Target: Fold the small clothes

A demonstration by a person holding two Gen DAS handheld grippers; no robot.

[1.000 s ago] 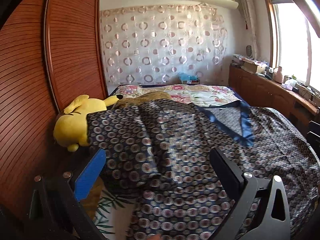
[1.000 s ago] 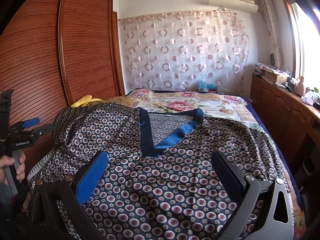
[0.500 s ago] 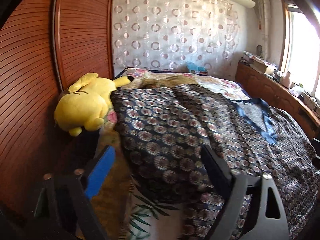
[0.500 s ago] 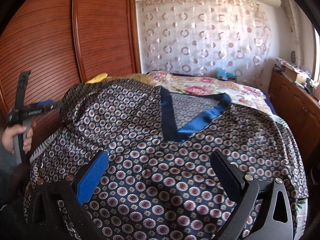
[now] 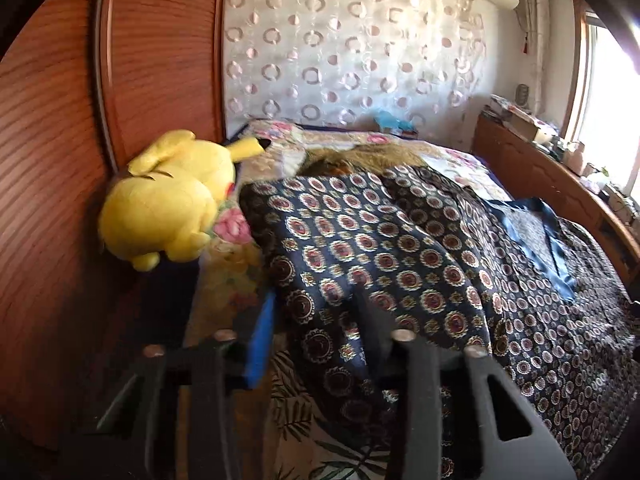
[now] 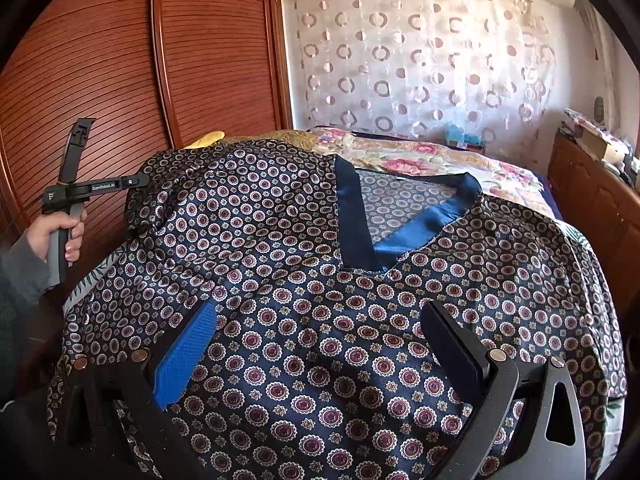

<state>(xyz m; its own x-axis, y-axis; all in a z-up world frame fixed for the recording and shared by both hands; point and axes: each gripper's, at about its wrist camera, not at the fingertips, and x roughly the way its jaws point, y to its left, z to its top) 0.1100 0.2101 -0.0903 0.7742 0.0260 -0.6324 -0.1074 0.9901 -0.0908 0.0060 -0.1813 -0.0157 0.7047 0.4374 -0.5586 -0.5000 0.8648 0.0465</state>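
A dark navy patterned satin top (image 6: 312, 280) with a blue V-neck trim (image 6: 400, 236) lies spread over the bed; it also shows in the left wrist view (image 5: 400, 256). My left gripper (image 5: 316, 320) sits at the garment's left sleeve edge, its jaws partly closed around a fold of the cloth. In the right wrist view the left gripper (image 6: 100, 188) is held by a hand at the bed's left side. My right gripper (image 6: 320, 344) is open and hovers over the garment's lower front, jaws wide apart with nothing between them.
A yellow plush toy (image 5: 168, 204) lies at the bed's left edge against the wooden wardrobe (image 5: 60, 120). A floral bedspread (image 6: 420, 156) covers the bed. A wooden cabinet (image 6: 592, 192) with clutter runs along the right under the window.
My left gripper has moved forward to the left sleeve and its jaws have narrowed over the cloth. The right gripper has shifted slightly closer over the garment and stays open.
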